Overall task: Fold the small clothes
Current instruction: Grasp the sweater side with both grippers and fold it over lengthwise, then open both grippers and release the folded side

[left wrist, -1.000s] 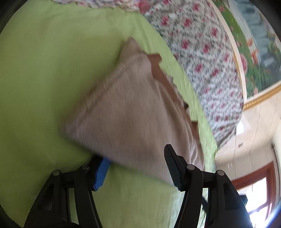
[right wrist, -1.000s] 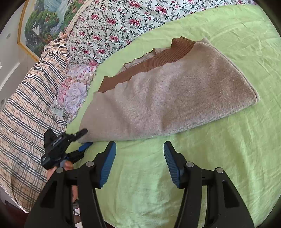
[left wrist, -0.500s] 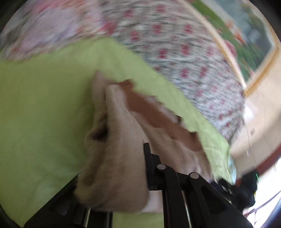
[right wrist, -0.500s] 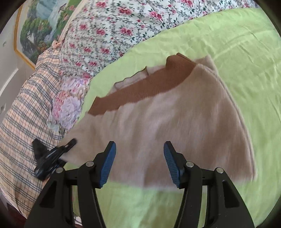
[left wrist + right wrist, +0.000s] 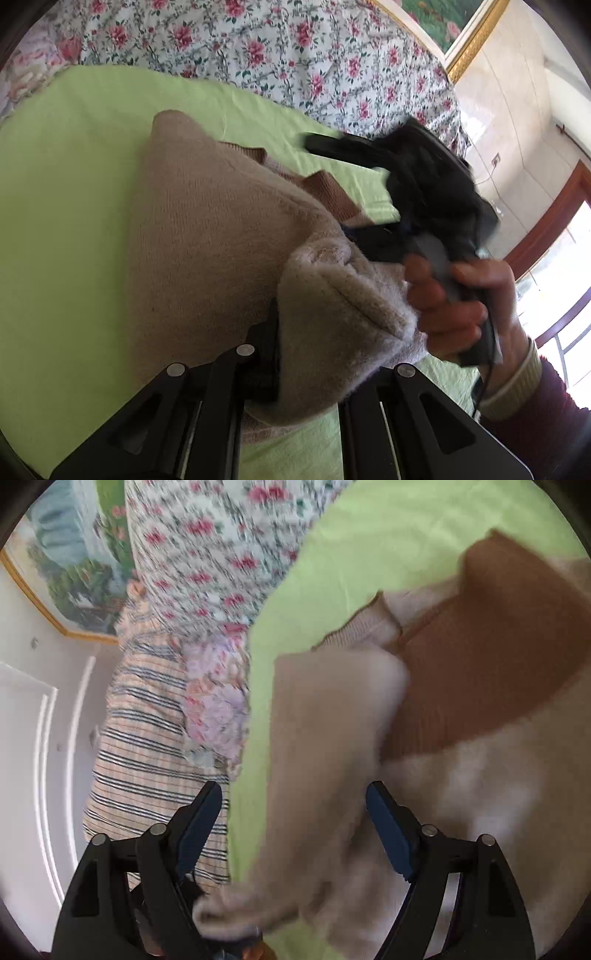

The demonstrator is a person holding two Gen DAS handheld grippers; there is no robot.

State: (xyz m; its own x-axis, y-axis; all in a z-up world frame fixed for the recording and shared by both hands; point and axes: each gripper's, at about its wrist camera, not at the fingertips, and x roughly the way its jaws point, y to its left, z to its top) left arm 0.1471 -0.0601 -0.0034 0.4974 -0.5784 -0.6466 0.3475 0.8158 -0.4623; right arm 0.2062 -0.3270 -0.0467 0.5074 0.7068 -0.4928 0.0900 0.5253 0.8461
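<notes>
A beige knit sweater (image 5: 207,240) with a brown ribbed band (image 5: 332,192) lies on the green sheet (image 5: 55,221). My left gripper (image 5: 314,350) is shut on a corner of it, and that corner is lifted and bunched into a thick fold over the fingers. In the right wrist view the sweater (image 5: 498,794) and its brown band (image 5: 498,664) fill the right side. My right gripper (image 5: 293,794) has its jaws wide and opening. A raised flap of beige knit hangs between them, and the pads do not press it. A person's hand (image 5: 454,306) holds that gripper close to the fold.
A floral quilt (image 5: 258,44) lies along the far edge of the sheet. A plaid blanket (image 5: 147,757) and a flowered pillow (image 5: 218,709) sit at the bed's left end. Behind them hangs a framed painting (image 5: 66,572). A window with a wooden frame (image 5: 554,240) is at the right.
My left gripper closed on the sweater's corner and carried it up and across, folding the knit over. My right gripper swung toward the sweater's left end and its jaws spread wider.
</notes>
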